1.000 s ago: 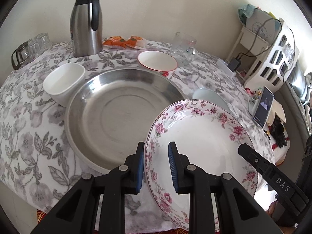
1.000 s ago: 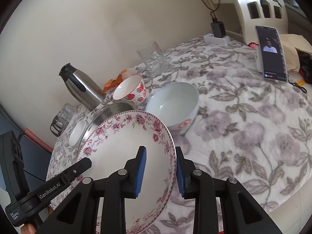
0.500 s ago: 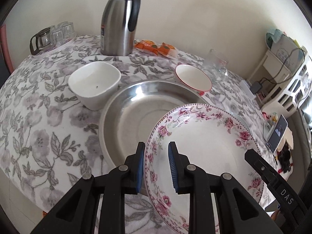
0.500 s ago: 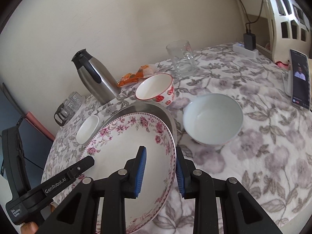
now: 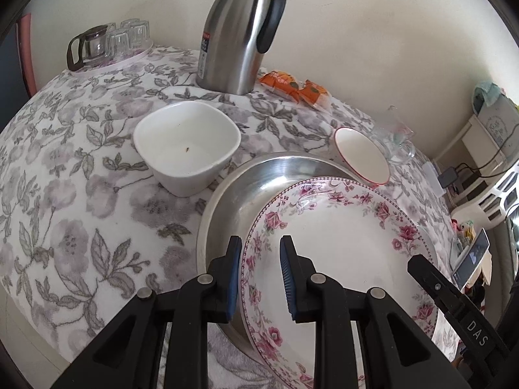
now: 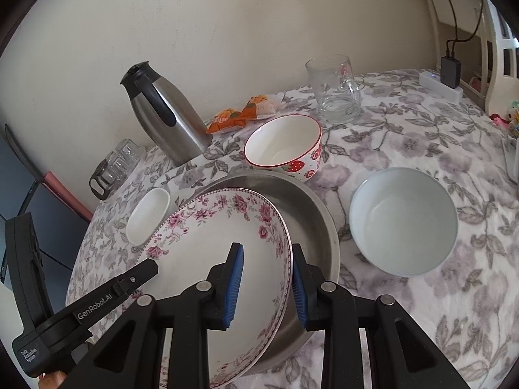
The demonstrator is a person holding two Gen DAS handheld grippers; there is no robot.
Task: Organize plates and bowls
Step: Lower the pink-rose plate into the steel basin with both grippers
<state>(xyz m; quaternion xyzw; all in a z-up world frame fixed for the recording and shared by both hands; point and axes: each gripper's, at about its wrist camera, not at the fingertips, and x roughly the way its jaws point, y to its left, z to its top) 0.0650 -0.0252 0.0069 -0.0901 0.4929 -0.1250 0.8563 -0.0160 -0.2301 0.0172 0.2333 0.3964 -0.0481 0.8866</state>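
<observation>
At the bottom of each wrist view, the left gripper [image 5: 261, 270] and right gripper [image 6: 267, 278] clamp opposite rims of the floral plate [image 5: 340, 243], which hangs tilted over the steel pan [image 6: 308, 207]. Beyond, upper left, sits the square white bowl [image 5: 186, 144]; farther right, the strawberry bowl [image 6: 283, 144].

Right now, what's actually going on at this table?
A person is holding a floral plate with two handheld grippers, the left gripper clamped on one side of its rim and the right gripper on the other. The plate hangs tilted over a large steel pan on the flowered tablecloth. Around the pan stand a square white bowl, a strawberry bowl and a pale round bowl, none yet stacked.
</observation>
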